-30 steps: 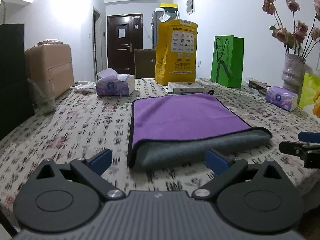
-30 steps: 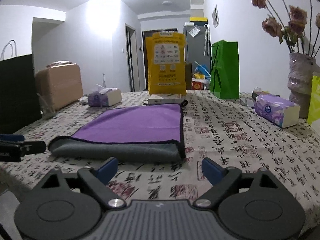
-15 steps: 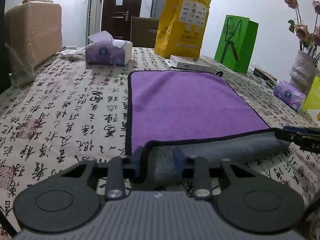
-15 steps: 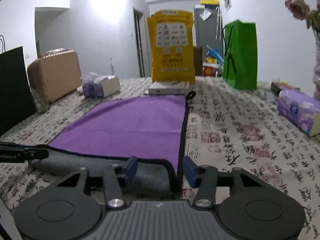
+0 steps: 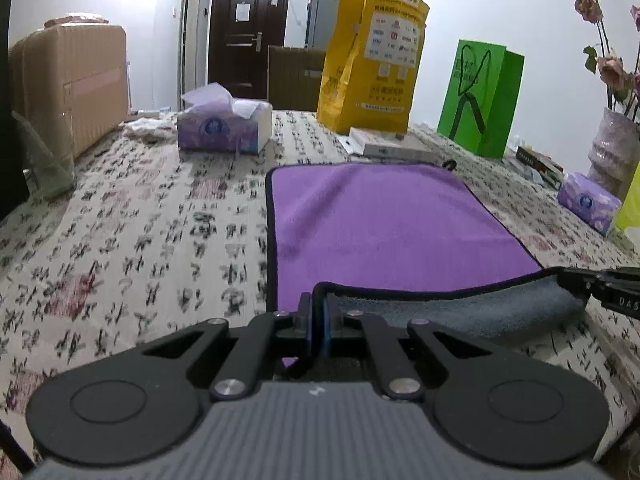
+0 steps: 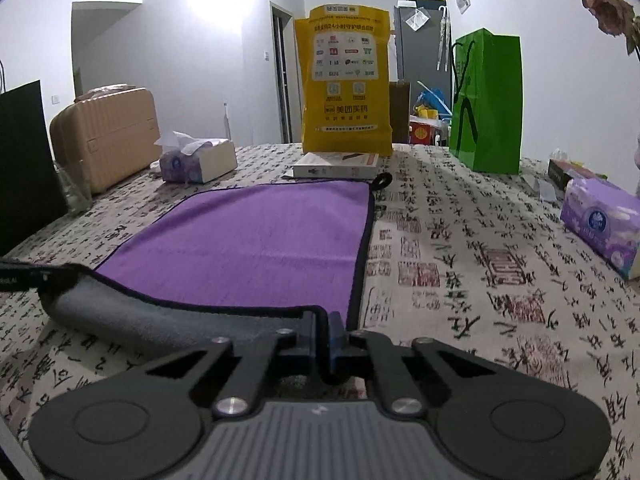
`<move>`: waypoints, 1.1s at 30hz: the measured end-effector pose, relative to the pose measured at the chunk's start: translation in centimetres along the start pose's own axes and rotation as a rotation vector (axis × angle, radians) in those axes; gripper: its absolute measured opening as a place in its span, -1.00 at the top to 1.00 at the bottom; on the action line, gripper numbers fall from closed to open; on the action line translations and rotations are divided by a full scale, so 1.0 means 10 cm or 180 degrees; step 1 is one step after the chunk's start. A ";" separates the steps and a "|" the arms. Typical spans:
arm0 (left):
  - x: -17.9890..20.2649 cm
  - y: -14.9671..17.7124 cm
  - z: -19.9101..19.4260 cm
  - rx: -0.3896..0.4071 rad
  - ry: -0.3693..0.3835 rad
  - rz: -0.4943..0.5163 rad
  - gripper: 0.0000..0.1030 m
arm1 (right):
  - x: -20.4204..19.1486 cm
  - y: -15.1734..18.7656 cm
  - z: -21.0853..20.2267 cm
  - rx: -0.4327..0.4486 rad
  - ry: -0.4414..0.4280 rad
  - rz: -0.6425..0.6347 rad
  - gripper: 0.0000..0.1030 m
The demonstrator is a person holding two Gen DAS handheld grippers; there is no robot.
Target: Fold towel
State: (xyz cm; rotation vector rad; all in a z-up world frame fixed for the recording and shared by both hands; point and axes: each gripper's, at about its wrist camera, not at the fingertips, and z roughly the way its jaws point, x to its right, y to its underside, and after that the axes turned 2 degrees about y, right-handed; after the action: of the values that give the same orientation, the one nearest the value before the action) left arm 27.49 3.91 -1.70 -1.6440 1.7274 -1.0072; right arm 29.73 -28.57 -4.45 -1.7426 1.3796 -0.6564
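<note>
Calligraphy-printed tablecloth [image 5: 132,240] is covering the long table in a white-walled room, and the purple towel [image 5: 384,224] is lying flat across the middle of both frames, its grey underside showing where the near hem is curling upward.

At the bottom centre of the left wrist view, the left gripper [image 5: 318,322] is pinching the towel's near left corner, jaws pressed together on the black-bound edge. At the bottom centre of the right wrist view, the right gripper [image 6: 322,338] is clamping the near right corner in the same way; its dark tip is also showing at the right edge of the left view, at the far end of the grey roll.

Judging from this, the grasp step is done and the fold itself is beginning. The next move is calling for both corners to rise together and travel toward the far hem near the hanging loop [image 6: 383,181], keeping the edge taut and level.

Beyond the towel, a white flat box [image 6: 336,165] and a yellow bag [image 6: 345,80] are standing at upper centre, a green bag [image 6: 486,100] at upper right, a tissue box [image 5: 222,126] at upper left.
</note>
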 end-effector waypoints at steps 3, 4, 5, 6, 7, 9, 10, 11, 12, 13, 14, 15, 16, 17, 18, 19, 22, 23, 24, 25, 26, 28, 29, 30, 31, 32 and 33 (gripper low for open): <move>-0.03 -0.07 0.06 0.0000 -0.0014 -0.0008 0.89 | 0.02 -0.06 0.06 0.0010 0.0010 -0.0021 0.90; -0.04 -0.09 0.08 0.0004 -0.0015 -0.0013 0.89 | 0.02 -0.08 0.08 0.0018 0.0012 -0.0028 0.90; -0.04 -0.11 0.10 0.0013 -0.0017 -0.0009 0.89 | 0.02 -0.10 0.10 0.0018 0.0016 -0.0042 0.90; -0.04 -0.14 0.12 0.0023 -0.0022 0.0002 0.89 | 0.02 -0.13 0.12 0.0019 0.0018 -0.0057 0.90; -0.04 -0.17 0.14 0.0035 -0.0030 0.0013 0.89 | 0.02 -0.16 0.15 0.0024 0.0023 -0.0079 0.90; -0.05 -0.24 0.19 0.0054 -0.0037 0.0033 0.89 | 0.03 -0.23 0.21 0.0032 0.0029 -0.0111 0.90; -0.05 -0.29 0.22 0.0070 -0.0044 0.0043 0.89 | 0.03 -0.26 0.23 0.0040 0.0032 -0.0123 0.90; -0.07 -0.32 0.25 0.0083 -0.0045 0.0042 0.89 | 0.04 -0.30 0.27 0.0049 0.0033 -0.0140 0.90; -0.07 -0.37 0.28 0.0089 -0.0042 0.0043 0.89 | 0.04 -0.34 0.30 0.0059 0.0033 -0.0157 0.90; -0.09 -0.41 0.31 0.0093 -0.0040 0.0052 0.89 | 0.05 -0.37 0.33 0.0071 0.0038 -0.0171 0.90; -0.10 -0.45 0.34 0.0098 -0.0042 0.0060 0.89 | 0.05 -0.42 0.36 0.0083 0.0044 -0.0187 0.90; -0.11 -0.49 0.37 0.0101 -0.0040 0.0067 0.89 | 0.05 -0.46 0.39 0.0091 0.0042 -0.0202 0.90; -0.12 -0.54 0.41 0.0104 -0.0038 0.0074 0.89 | 0.05 -0.50 0.42 0.0102 0.0047 -0.0221 0.90; -0.13 -0.58 0.43 0.0109 -0.0041 0.0081 0.89 | 0.05 -0.54 0.45 0.0113 0.0055 -0.0241 0.90; -0.15 -0.62 0.47 0.0119 -0.0041 0.0087 0.89 | 0.05 -0.59 0.48 0.0129 0.0054 -0.0259 0.90; -0.16 -0.67 0.50 0.0116 -0.0037 0.0084 0.89 | 0.05 -0.63 0.50 0.0140 0.0052 -0.0273 0.90; -0.20 -0.80 0.61 0.0082 -0.0004 0.0052 0.89 | 0.07 -0.75 0.61 0.0161 0.0052 -0.0302 0.90; -0.22 -0.85 0.65 0.0074 0.0006 0.0046 0.89 | 0.08 -0.79 0.64 0.0161 0.0053 -0.0306 0.90; -0.23 -0.89 0.69 0.0069 0.0014 0.0047 0.89 | 0.09 -0.82 0.68 0.0165 0.0056 -0.0306 0.90; -0.24 -0.94 0.74 0.0067 0.0017 0.0055 0.89 | 0.10 -0.87 0.72 0.0164 0.0055 -0.0306 0.90; -0.25 -0.98 0.79 0.0056 0.0014 0.0058 0.89 | 0.12 -0.91 0.76 0.0163 0.0052 -0.0310 0.90; -0.28 -1.07 0.89 0.0037 0.0012 0.0056 0.89 | 0.15 -0.99 0.85 0.0163 0.0044 -0.0300 0.90; -0.29 -1.11 0.93 0.0040 0.0016 0.0059 0.89 | 0.17 -1.03 0.91 0.0154 0.0028 -0.0284 0.90; -0.30 -1.15 0.99 0.0047 0.0014 0.0071 0.89 | 0.19 -1.08 0.96 0.0151 0.0017 -0.0268 0.90; -0.31 -1.19 1.05 0.0048 0.0003 0.0086 0.89 | 0.21 -1.12 1.01 0.0149 0.0011 -0.0263 0.90; -0.33 -1.23 1.12 0.0031 -0.0003 0.0095 0.89 | 0.22 -1.17 1.08 0.0140 0.0001 -0.0269 0.90; -0.35 -1.26 1.19 0.0006 -0.0005 0.0089 0.89 | 0.24 -1.21 1.14 0.0134 -0.0005 -0.0267 0.91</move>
State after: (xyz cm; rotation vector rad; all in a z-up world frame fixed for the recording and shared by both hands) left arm 44.80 5.97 1.38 -1.6146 1.7431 -0.9940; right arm 46.01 -26.81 -0.74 -1.7745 1.2883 -0.7246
